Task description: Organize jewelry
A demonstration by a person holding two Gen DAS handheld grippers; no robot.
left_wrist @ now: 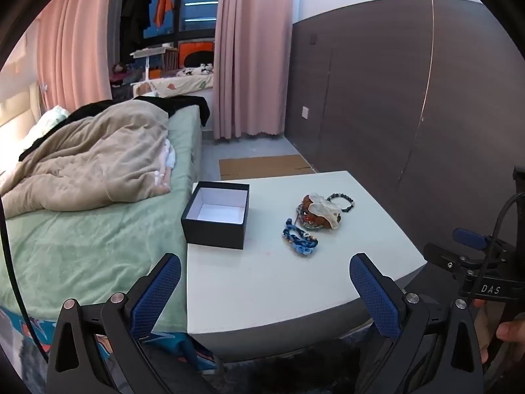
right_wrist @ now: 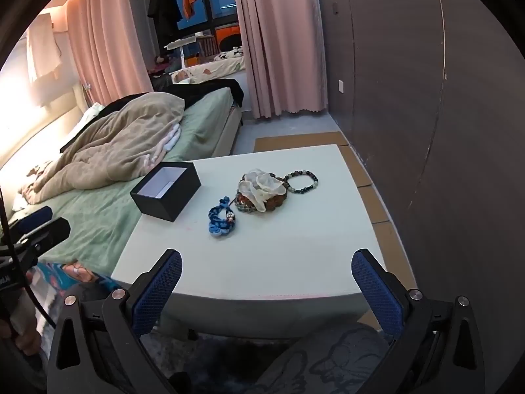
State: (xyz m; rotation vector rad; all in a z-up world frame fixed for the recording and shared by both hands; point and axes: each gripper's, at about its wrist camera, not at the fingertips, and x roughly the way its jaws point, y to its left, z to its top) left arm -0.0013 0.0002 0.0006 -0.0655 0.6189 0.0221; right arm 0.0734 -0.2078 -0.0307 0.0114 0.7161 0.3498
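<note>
One white square table (right_wrist: 262, 262) carries one open black box with a white lining (right_wrist: 167, 193) at its left. Right of that box lie three separate lots of jewelry: one blue braided bracelet (right_wrist: 221, 218) nearest, one heap with a pale fabric flower on brown and beaded pieces (right_wrist: 262, 192) (how many pieces are in it cannot be told), and one dark beaded bracelet (right_wrist: 301, 181) farthest right. Far off hang two pink curtains (right_wrist: 272, 39); one bed (right_wrist: 137, 164) stands left.
</note>
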